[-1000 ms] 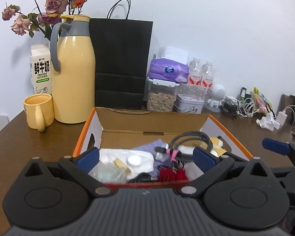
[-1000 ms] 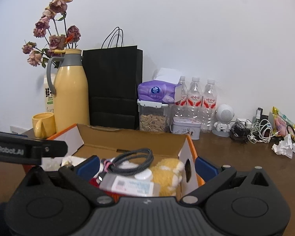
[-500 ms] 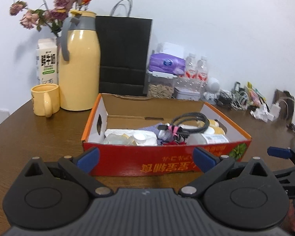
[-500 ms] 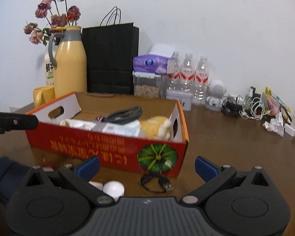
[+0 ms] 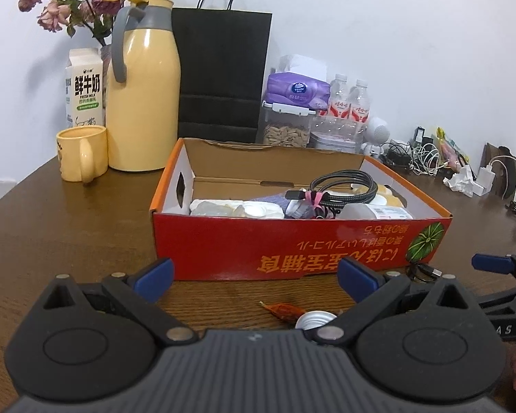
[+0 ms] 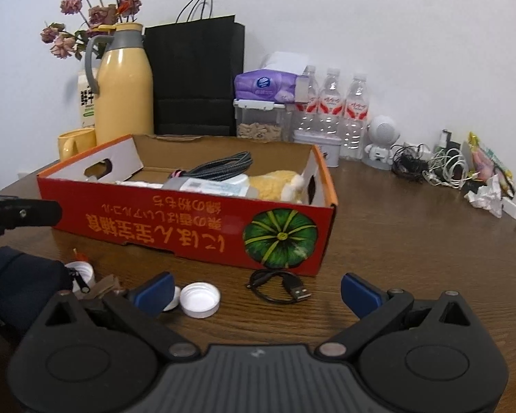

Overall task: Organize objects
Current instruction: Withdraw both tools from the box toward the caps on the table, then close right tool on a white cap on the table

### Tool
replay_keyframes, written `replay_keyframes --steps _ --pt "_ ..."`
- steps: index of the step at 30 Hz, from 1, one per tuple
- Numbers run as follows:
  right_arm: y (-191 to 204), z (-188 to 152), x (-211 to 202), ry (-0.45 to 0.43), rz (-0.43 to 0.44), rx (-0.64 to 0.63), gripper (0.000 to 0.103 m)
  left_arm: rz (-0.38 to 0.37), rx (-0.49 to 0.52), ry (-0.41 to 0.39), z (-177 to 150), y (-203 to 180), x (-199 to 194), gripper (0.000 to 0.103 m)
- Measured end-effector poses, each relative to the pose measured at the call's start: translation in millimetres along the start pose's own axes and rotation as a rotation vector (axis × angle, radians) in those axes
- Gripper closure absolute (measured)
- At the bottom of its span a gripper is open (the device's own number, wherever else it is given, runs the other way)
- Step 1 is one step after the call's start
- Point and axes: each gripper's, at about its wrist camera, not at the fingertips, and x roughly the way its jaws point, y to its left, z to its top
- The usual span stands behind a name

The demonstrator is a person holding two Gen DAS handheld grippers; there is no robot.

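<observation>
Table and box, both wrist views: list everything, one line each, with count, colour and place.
Cardboard box: one, red-orange, table centre.
Braided cable: one, grey-black, coiled in box.
Plush: one, yellow, box's right end.
Bottle caps: two or three, white, table before box.
USB cable: one, black, before box.
Pouch: one, navy, near left.
Thermos: one, yellow, behind box.
Mug: one, yellow, beside thermos.
Milk carton: one, white, behind mug.
Paper bag: one, black, at wall.
Water bottles: three, clear, at wall.
Left gripper: fingers open, empty.
Right gripper: fingers open, empty.
</observation>
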Motion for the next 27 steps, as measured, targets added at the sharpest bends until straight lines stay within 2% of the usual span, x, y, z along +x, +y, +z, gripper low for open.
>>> replay_keyframes --steps 4,6,10,13,15,17,20,22,24,27 --pt "3 1 3 0.014 0.008 -0.008 0.004 0.005 -0.006 -0.001 -1 1 -1 0.000" --pt "3 1 5 0.023 0.020 -0.006 0.013 0.006 -0.007 -0.008 -1 1 -3 0.000" --pt "7 2 8 0.046 0.063 -0.015 0.024 0.010 -0.013 -0.013 0 2 -3 0.000" --pt "11 2 12 0.072 0.096 -0.023 0.037 0.013 -0.014 -0.011 0 2 -4 0.000" --pt "13 4 17 0.097 0.110 -0.016 0.053 0.013 -0.014 -0.009 -1 2 -4 0.000" --pt "13 4 23 0.125 0.127 -0.001 0.058 0.013 -0.014 -0.009 -1 2 -4 0.000" --pt "16 5 25 0.127 0.138 -0.002 0.058 0.015 -0.013 -0.006 -1 2 -4 0.000" --pt "18 5 25 0.126 0.147 -0.007 0.062 0.017 -0.013 -0.004 -1 2 -4 0.000" --pt "19 5 25 0.124 0.154 -0.009 0.072 0.016 -0.013 -0.004 -1 2 -4 0.000" --pt "18 5 25 0.123 0.153 -0.002 0.075 0.017 -0.012 -0.002 -1 2 -3 0.000"
